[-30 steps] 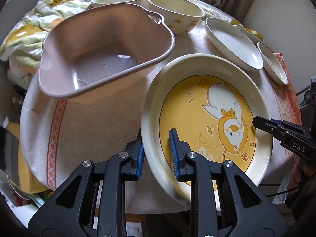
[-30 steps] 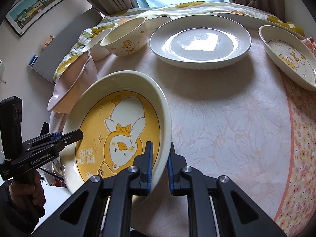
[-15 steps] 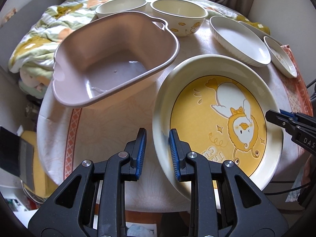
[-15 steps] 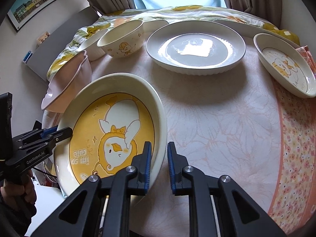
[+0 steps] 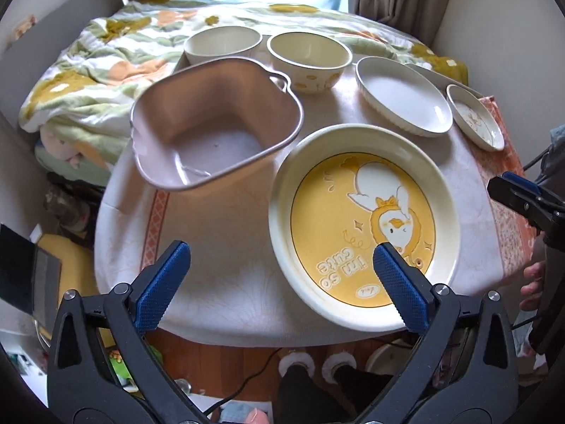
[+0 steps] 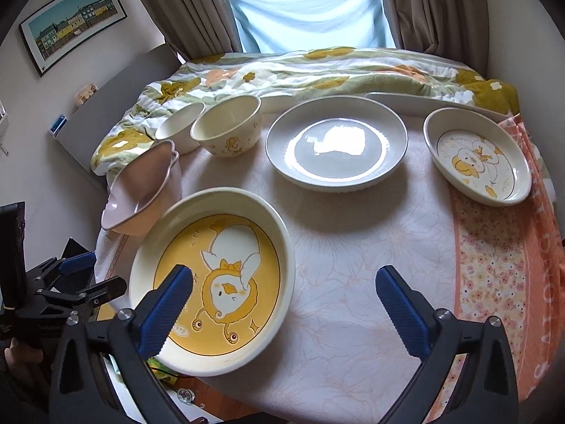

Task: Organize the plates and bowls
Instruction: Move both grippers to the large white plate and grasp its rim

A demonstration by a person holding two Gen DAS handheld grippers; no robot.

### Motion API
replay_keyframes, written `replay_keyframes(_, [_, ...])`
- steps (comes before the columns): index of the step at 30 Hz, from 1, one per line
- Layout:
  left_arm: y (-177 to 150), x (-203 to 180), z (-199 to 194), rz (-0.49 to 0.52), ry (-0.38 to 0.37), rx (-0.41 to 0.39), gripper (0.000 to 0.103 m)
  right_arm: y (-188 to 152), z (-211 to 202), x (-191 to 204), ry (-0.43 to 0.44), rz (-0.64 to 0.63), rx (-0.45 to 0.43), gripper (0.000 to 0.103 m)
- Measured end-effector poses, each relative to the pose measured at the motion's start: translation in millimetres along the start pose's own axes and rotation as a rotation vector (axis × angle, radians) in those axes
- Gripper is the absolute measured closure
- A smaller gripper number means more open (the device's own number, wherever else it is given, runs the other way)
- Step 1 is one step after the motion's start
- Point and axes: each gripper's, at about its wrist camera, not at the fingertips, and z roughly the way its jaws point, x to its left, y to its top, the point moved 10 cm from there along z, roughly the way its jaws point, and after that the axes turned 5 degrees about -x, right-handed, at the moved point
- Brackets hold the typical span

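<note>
Left wrist view: the round cream plate with a yellow duck picture (image 5: 363, 222) overhangs the near table (image 5: 219, 219) edge, so a knock could tip it off. Both left tongs (image 5: 280, 272) and right tongs (image 6: 284, 295) gape wide, holding nothing. Beyond sit the pink plastic tub (image 5: 215, 127) and, probably ceramic, two cream bowls (image 5: 309, 60).

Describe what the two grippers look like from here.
Both the left gripper and the right gripper are black plastic clamp frames with silver rivets. Their fingers carry blue cross-hatched rubber pads. No sleeves visible.
</note>
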Motion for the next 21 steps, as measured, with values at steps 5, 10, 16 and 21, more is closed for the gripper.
replay_keyframes(5, [33,-3,-28,0.011,-0.024,-0.063,0.000,23,-26,-6,-0.008,0.011,-0.090,0.000])
replay_keyframes(10, [84,-19,-56,0.007,-0.081,-0.179,0.000,60,-56,-31,-0.065,-0.018,-0.159,0.000])
replay_keyframes(16, [138,-49,-74,-0.021,-0.071,-0.267,0.000,115,-82,-62,-0.109,-0.091,-0.162,0.000])
replay_keyframes(21, [163,-79,-54,-0.076,-0.003,-0.272,0.000,153,-65,-93,-0.059,-0.178,-0.133,0.000])
